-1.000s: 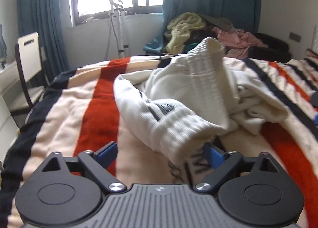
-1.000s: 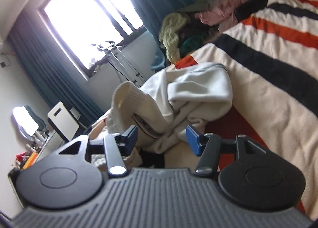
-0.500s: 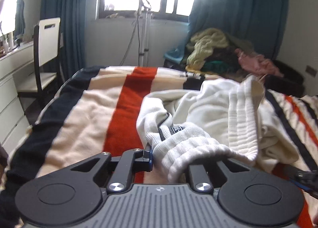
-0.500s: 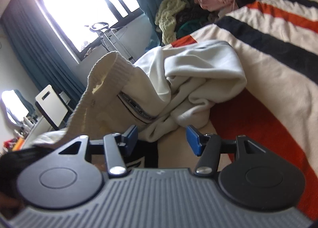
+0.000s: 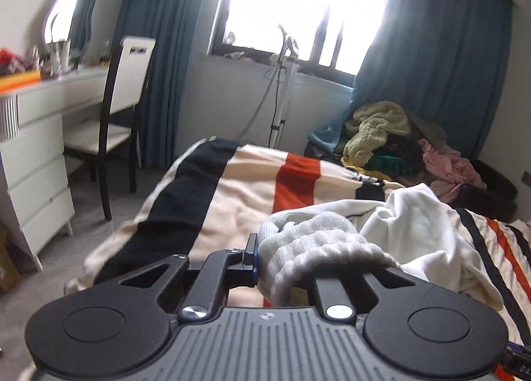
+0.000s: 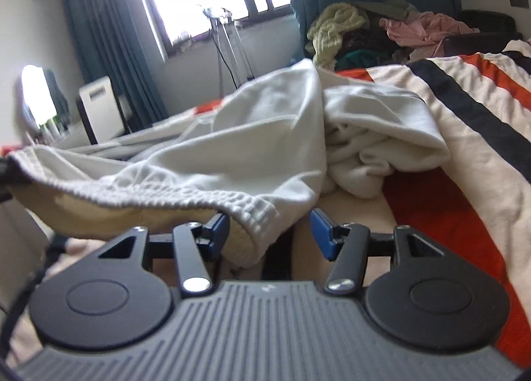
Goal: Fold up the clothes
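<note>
My left gripper is clamped on the ribbed hem of the white sweatshirt; the knit bunches over the right-hand finger and hides it, while the left blue pad presses into the fabric from 9 o'clock. The rest of the garment trails away toward 2 o'clock across the striped blanket. My right gripper stands partly spread, blue pads apart; a corner of the same ribbed hem hangs between them, touching the left pad and clear of the right one. From there the hem runs taut toward 9 o'clock, and the body of the sweatshirt rises toward 12 o'clock in soft, rumpled folds. The hem is thick, ridged knit; the body is smooth, matte jersey with a fleecy cream inside. The blanket is plush, banded in cream, orange-red and black. A heap of mixed clothes lies beyond the bed at 1 o'clock.
</note>
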A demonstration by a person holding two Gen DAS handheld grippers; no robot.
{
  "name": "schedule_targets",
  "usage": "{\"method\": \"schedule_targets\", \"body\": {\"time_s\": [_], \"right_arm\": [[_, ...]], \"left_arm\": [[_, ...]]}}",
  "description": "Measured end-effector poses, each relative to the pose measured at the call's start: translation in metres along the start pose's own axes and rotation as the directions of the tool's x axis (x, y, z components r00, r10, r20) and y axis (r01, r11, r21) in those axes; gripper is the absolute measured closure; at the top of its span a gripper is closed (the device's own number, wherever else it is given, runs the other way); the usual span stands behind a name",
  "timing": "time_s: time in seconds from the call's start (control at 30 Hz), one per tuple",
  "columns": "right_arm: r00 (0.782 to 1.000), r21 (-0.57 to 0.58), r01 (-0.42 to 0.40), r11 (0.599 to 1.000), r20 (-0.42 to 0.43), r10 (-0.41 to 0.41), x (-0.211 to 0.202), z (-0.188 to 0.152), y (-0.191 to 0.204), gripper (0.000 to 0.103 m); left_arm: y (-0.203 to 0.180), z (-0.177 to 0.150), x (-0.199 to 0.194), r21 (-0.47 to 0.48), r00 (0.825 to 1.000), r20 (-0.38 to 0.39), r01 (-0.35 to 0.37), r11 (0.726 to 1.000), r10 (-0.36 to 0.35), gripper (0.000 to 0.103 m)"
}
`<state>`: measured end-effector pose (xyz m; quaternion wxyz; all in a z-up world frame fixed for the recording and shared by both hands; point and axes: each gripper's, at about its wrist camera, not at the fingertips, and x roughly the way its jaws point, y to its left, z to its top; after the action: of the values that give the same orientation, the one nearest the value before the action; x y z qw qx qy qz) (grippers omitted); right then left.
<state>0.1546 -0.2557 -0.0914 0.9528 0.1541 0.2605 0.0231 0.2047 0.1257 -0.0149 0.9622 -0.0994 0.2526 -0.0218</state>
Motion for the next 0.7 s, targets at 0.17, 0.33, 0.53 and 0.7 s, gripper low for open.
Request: {"method": "schedule_targets", "body": {"time_s": [0.17,0.33,0.53,0.7], "right_arm": [[0.997,0.034,0.031,0.999,-0.066,-0.028,0.026,-0.004,-0.005,0.045],[0.986,0.01,0.087,0.996,-0.142,-0.085,0.064,-0.014,-0.004,0.05],[0.998,-0.103,0.036,0.994,-0.048,-0.041,0.033,-0.01,0.025,0.089],[0.996,-0.271,0.001,0.963,0.09,0.024,-0.034,-0.014,0.053,0.089]], "left_arm": [[0.017,-0.012,0.013,-0.035,0.999,-0.021,0.023,0.999,-0.023,0.092],[0.027,-0.016,0.021,-0.081,0.999,-0.02,0.032,0.996,-0.034,0.092],[0.028,-0.016,0.029,-0.109,1.0,-0.019,0.02,0.994,-0.022,0.092],[0.039,-0.014,0.035,-0.161,0.999,-0.049,0.008,0.987,-0.016,0.092]]}}
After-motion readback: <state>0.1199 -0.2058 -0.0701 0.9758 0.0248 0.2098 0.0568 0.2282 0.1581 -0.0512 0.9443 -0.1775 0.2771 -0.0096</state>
